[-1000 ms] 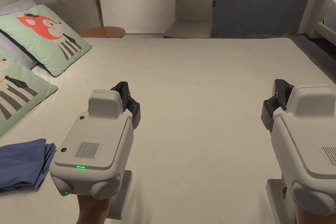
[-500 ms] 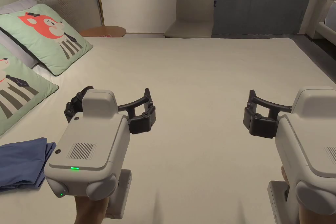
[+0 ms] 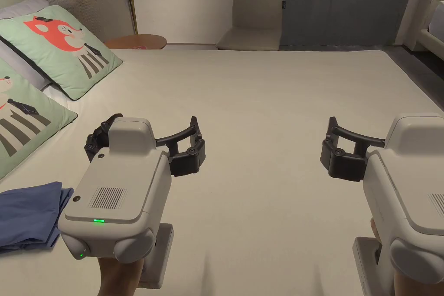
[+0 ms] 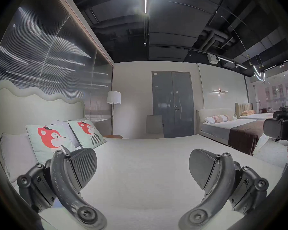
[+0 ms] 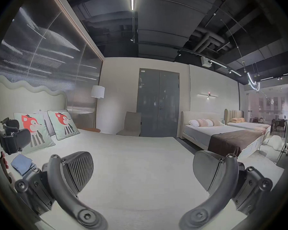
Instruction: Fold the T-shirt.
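Bed (image 3: 260, 93) bare between tools | pillows (image 3: 65, 50) far left | T-shirt (image 3: 26, 216) blue, bunched, left edge, beside left tool (image 3: 145, 141) | right tool (image 5: 142, 172) | both spread wide, empty

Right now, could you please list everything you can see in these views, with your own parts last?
bed: one, cream, under both grippers.
T-shirt: one, blue, bunched at the bed's near left edge.
fox cushions: two, pale green, by the headboard on the left.
chair: one, beige, beyond the bed by the grey door.
side table: one, brown, round, beside the bed.
floor lamp: one, white shade, in the corner.
other beds: two, to the right.
left gripper: open, above the bed.
right gripper: open, above the bed.
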A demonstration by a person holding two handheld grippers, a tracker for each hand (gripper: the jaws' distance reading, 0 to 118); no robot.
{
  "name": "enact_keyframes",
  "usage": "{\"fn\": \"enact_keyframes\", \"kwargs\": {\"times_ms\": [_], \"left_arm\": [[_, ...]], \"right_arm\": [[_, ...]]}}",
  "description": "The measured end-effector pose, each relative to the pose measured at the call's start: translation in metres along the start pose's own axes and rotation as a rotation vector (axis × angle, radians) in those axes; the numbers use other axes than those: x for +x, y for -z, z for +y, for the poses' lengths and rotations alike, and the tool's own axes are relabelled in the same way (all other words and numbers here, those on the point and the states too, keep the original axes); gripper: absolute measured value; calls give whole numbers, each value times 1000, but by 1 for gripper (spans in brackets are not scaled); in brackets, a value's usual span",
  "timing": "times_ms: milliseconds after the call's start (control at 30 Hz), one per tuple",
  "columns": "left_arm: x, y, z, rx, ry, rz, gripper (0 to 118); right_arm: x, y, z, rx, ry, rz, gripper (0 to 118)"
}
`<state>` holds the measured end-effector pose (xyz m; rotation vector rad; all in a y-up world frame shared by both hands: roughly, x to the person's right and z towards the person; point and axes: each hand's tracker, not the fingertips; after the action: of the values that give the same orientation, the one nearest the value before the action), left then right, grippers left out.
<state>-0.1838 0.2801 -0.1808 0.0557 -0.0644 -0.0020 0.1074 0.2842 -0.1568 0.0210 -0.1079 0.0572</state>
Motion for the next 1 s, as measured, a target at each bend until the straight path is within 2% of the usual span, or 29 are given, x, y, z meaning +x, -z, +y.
{"fn": "enact_keyframes", "kwargs": {"times_ms": [1000], "left_arm": [[2, 3, -3, 5, 10, -4, 111]], "right_arm": [[-2, 3, 1, 8, -6, 5, 117]]}}
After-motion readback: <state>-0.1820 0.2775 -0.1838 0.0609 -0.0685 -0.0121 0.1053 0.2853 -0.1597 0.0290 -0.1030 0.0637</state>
